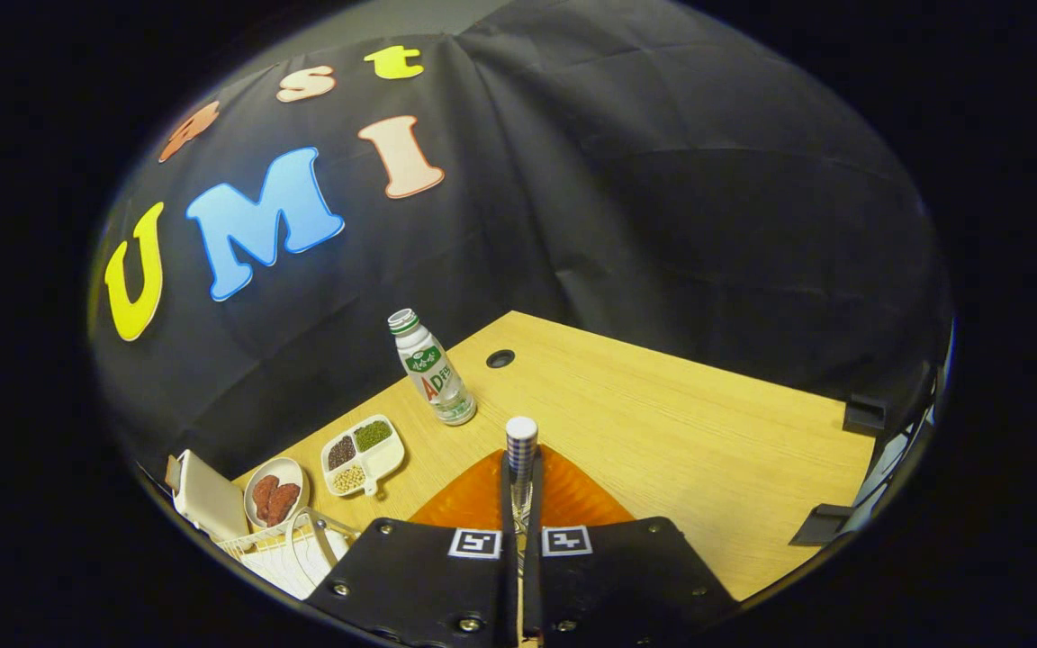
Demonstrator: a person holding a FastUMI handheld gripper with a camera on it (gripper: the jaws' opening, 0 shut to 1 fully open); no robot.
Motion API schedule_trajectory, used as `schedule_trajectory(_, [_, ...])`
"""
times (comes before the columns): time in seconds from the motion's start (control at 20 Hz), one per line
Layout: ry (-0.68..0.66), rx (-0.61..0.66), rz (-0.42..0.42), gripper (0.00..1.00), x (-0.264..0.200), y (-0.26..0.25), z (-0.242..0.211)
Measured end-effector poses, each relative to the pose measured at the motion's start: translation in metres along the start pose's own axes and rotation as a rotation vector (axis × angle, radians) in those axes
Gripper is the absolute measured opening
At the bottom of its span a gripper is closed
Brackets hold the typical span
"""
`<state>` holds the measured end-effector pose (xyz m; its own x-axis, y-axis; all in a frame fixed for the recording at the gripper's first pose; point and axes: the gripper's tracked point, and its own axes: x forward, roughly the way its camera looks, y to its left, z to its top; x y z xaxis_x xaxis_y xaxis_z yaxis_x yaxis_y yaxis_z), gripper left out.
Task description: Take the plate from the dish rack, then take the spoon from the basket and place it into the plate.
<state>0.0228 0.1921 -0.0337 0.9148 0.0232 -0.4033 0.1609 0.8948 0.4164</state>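
Two fingers of the hand-held gripper (521, 504) are pressed narrowly on the spoon (521, 450), held handle-up above the orange plate (482, 499) on the worktop (662, 423), ready for lowering.

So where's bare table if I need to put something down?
Bare wood runs beyond the orange plate, from the bottle and cable hole to the far table edge. Crowded beside the bottle: sectioned dish, small bowl, rack. Gripper holds the spoon.
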Motion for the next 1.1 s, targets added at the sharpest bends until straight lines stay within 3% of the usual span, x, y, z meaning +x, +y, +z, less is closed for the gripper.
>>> schedule_trajectory(0.35, [-0.105,-0.212,0.003,0.02,-0.043,0.025,0.04])
schedule_trajectory(0.6, [-0.173,-0.283,0.068,0.02,-0.104,0.054,0.056])
schedule_trajectory(0.85, [-0.172,-0.343,0.155,0.02,-0.172,0.088,0.024])
schedule_trajectory(1.1, [-0.084,-0.376,0.279,0.02,-0.235,0.124,-0.044])
